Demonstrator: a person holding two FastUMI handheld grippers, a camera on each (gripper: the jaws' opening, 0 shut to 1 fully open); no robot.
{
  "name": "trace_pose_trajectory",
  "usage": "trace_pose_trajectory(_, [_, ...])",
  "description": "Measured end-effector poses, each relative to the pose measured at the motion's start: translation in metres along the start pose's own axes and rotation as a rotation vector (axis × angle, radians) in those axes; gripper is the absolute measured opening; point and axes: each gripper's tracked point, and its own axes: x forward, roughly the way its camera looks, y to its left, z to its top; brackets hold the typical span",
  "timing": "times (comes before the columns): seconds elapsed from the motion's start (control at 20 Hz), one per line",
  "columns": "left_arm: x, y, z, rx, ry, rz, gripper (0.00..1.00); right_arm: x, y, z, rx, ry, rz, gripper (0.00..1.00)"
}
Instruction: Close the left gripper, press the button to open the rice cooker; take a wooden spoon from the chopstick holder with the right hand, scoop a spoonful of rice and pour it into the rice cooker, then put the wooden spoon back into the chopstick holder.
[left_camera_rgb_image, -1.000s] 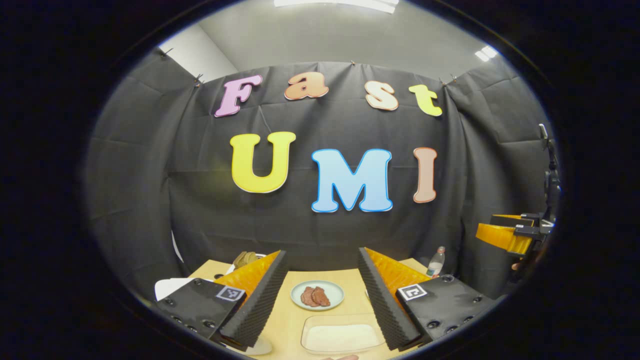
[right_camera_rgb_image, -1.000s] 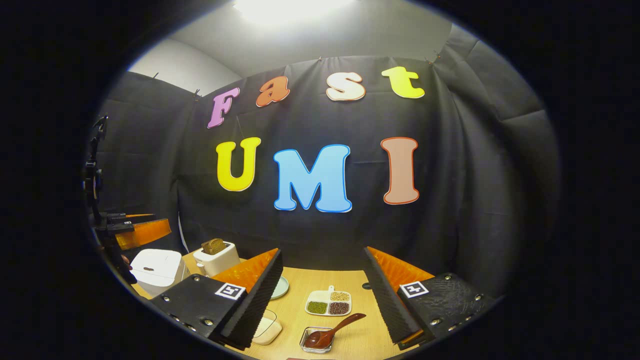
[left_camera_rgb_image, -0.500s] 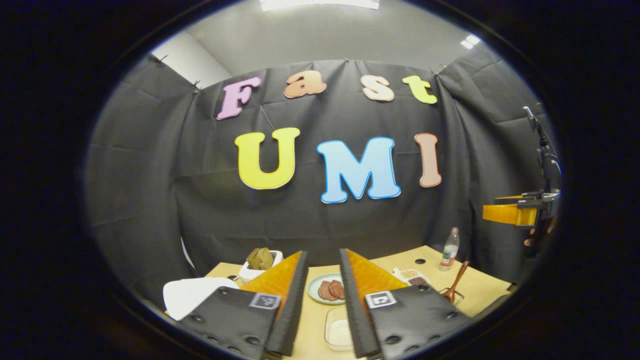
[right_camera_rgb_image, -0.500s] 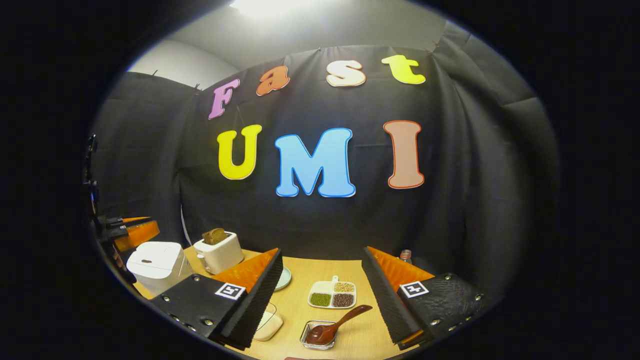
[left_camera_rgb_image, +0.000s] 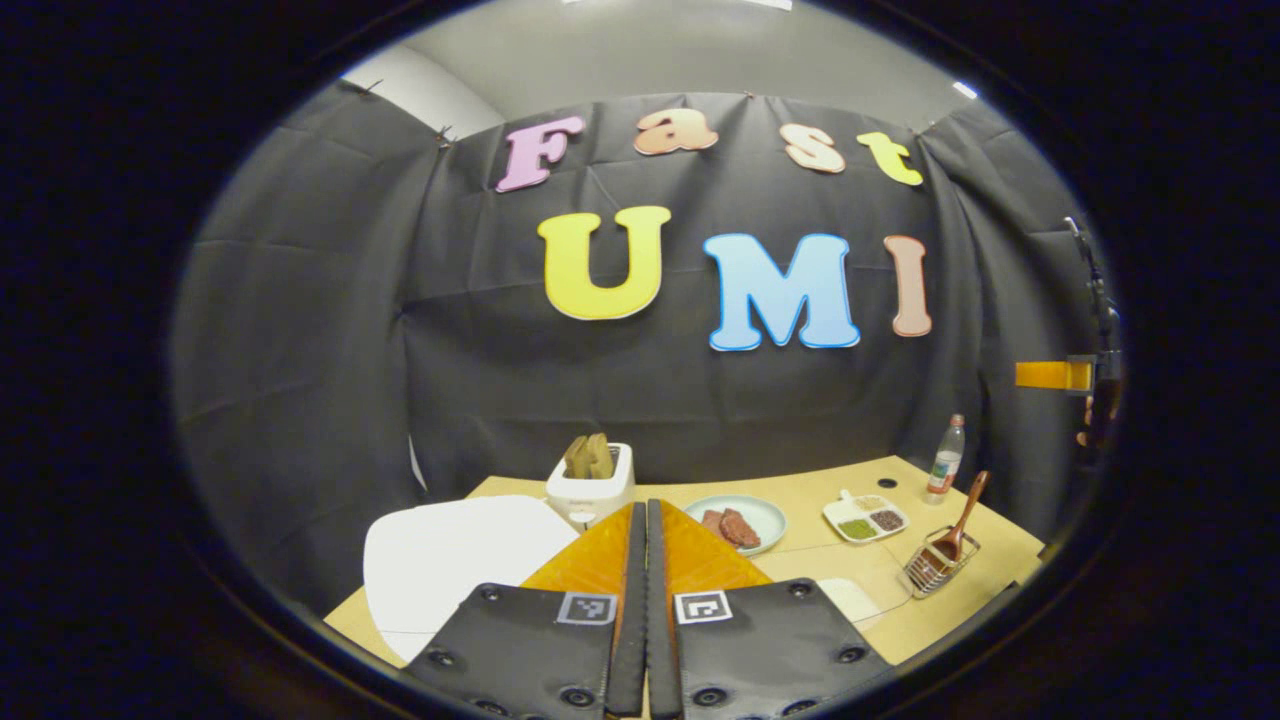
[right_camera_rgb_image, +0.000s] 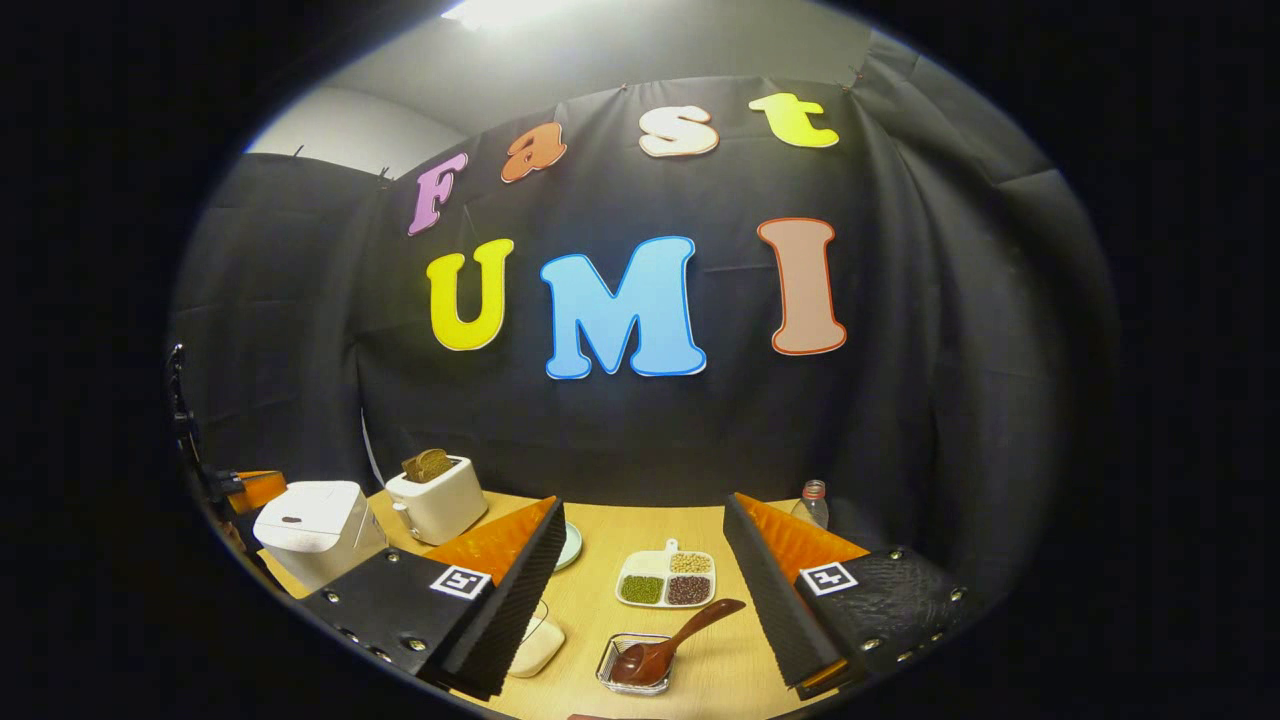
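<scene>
Two fingers of the left gripper (left_camera_rgb_image: 641, 560) are pressed flat together with nothing between them, so the first step looks done and the press comes next. The cooker (left_camera_rgb_image: 455, 560) lies just ahead and to the left of the joined tips, its white lid broad and flat below them. From the right gripper view the cooker (right_camera_rgb_image: 312, 530) stands at the table's left edge beside the toaster (right_camera_rgb_image: 437, 505), and a small dark mark on its lid is probably the button, though too small to be sure. I judge the left hand much the nearer; it needs to shift left and down onto that lid. The right gripper (right_camera_rgb_image: 640, 600) hangs wide open and empty, with the spoon (right_camera_rgb_image: 668, 650) resting in its holder (right_camera_rgb_image: 625, 675) between the jaws, handle slanting up to the right.
</scene>
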Motion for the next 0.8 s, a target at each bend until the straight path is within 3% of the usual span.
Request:
trace_pose_trajectory(0.05, [-0.002,0.012,-0.009,-0.017,0.011,0.015,0.07,0.0,0.0,-0.003,0.002,0.005,0.0,0.97])
trace_pose_trajectory(0.3, [0.009,0.067,-0.059,-0.124,0.118,0.081,0.11,0.003,-0.001,-0.01,0.001,0.021,0.0,0.97])
trace_pose_trajectory(0.4, [0.016,0.081,-0.075,-0.129,0.145,0.106,0.07,0.004,-0.002,-0.011,0.004,0.024,-0.001,0.97])
trace_pose_trajectory(0.7, [0.024,0.096,-0.103,-0.119,0.213,0.158,0.08,0.008,-0.003,-0.016,0.027,0.025,0.0,0.97])
trace_pose_trajectory(0.75, [0.025,0.096,-0.101,-0.129,0.201,0.16,0.12,0.007,-0.003,-0.021,0.026,0.032,0.003,0.97])
trace_pose_trajectory(0.8, [0.026,0.096,-0.099,-0.149,0.204,0.16,0.04,0.008,-0.003,-0.025,0.022,0.04,0.005,0.97])
